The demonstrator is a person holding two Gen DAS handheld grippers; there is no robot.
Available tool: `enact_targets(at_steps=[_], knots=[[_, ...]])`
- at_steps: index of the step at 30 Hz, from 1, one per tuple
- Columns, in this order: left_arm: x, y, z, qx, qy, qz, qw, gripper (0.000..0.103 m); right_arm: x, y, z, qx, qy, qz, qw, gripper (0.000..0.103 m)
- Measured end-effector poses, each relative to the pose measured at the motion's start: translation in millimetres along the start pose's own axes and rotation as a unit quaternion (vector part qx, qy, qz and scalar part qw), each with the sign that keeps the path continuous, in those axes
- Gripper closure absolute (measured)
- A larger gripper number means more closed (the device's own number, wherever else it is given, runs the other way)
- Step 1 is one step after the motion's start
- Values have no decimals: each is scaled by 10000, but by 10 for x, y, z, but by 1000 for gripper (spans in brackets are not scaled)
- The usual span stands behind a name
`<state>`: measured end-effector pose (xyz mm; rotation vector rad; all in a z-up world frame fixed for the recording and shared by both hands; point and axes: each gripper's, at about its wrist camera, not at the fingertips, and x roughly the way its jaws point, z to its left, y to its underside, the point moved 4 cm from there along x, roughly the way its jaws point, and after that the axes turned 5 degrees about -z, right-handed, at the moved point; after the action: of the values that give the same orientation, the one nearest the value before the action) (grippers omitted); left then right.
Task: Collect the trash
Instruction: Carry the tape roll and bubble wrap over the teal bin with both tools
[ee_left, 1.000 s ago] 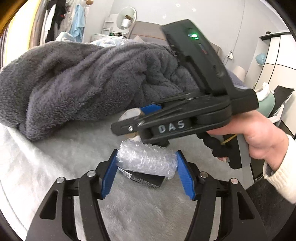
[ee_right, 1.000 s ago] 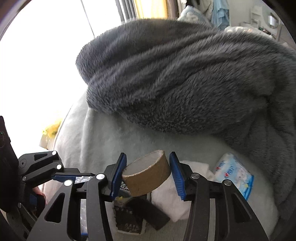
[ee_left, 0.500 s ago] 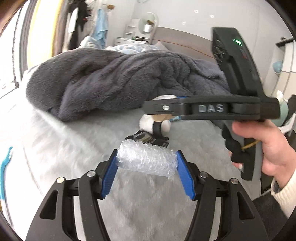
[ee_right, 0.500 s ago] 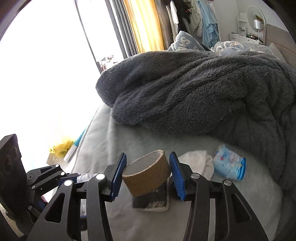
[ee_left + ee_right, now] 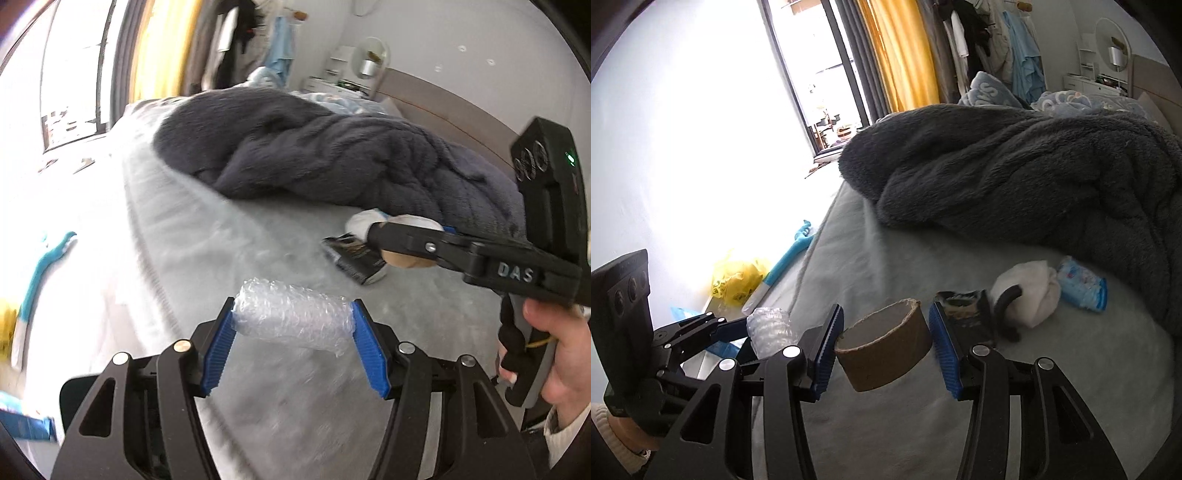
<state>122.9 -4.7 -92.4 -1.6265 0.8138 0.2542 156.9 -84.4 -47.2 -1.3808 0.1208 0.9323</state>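
My left gripper (image 5: 293, 341) is shut on a roll of clear bubble wrap (image 5: 291, 317), held above the pale grey bed (image 5: 229, 236). My right gripper (image 5: 884, 349) is shut on a brown cardboard tube (image 5: 886, 347), also lifted off the bed. In the left wrist view the right gripper (image 5: 391, 243) reaches in from the right, held by a hand (image 5: 557, 354). In the right wrist view the left gripper (image 5: 764, 325) with its bubble wrap (image 5: 770, 330) shows at lower left. A black packet (image 5: 966, 319), a white crumpled cloth (image 5: 1030, 291) and a blue-white tissue pack (image 5: 1080, 284) lie on the bed.
A big dark grey fleece blanket (image 5: 1015, 173) is heaped across the far half of the bed. Left of the bed's edge, on the floor, sit a yellow bag (image 5: 737, 278) and a blue long-handled tool (image 5: 786, 258). Window and yellow curtain (image 5: 897, 55) stand behind.
Both grippers have drawn back from the blanket and the litter, swinging left toward the bed's edge with their loads still held. The floor, yellow bag and blue tool have come into view.
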Motion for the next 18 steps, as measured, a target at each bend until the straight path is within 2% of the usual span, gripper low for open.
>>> enact_targets(at_steps=[6,11,18], knots=[[-190,121,298,-161,-465,33,9988,39,45,109,290,-70,-154,31,9999,54],[-280,236,606,-303,-960,229,9947,39,109,133,556,-211,-288,35,9994,54],[-352,405,1036,-578,-1267,538,9888,39,329,152,924,-407,-509,137,9978,54]])
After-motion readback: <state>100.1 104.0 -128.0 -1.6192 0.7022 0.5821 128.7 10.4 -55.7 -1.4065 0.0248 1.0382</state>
